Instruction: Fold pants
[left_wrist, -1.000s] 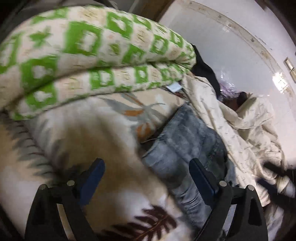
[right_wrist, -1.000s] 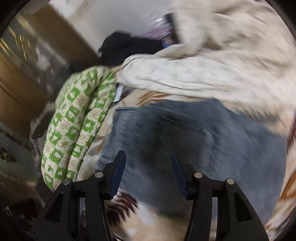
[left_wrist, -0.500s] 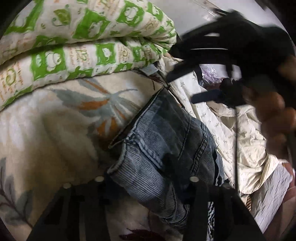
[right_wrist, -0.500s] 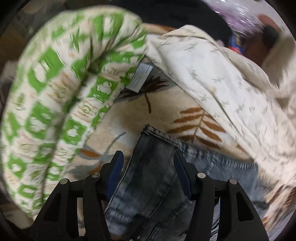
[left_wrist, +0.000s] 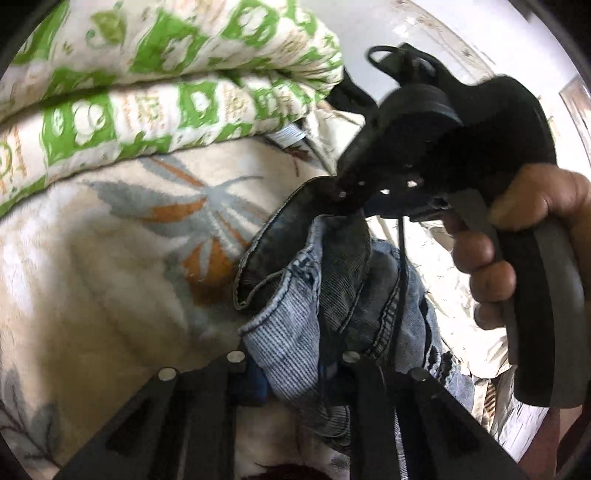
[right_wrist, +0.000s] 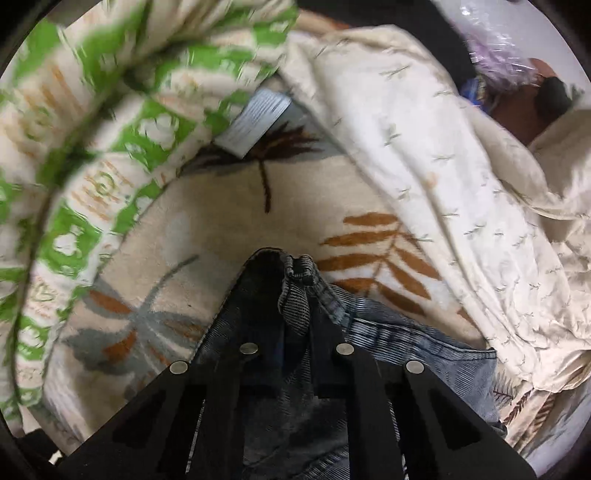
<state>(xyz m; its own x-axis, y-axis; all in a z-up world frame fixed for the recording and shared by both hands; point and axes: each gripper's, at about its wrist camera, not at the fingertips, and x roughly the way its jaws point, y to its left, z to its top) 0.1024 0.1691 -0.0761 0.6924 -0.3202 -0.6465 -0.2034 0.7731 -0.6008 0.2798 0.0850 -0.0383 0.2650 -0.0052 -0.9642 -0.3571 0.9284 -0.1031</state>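
**Both grippers clamped on the hem edge of denim pants lying on a bed.**
The left gripper (left_wrist: 295, 373) and right gripper (right_wrist: 295, 295), jaws just closed, each pinch a bunched fold of the pants (right_wrist: 388, 332), which rest on the leaf-print blanket (right_wrist: 207, 206). Denim judged heavy, limp, not slippery; the stitched hems and waistband offer the firmest holds.

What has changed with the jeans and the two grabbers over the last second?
Both jaws have just been closing. The right hand-held gripper swung in over the jeans and pinched a bunched hem edge. The left hand-held gripper edged forward and clamped a denim fold. The green-patterned quilt, leaf-print blanket and cream sheet lie as before.
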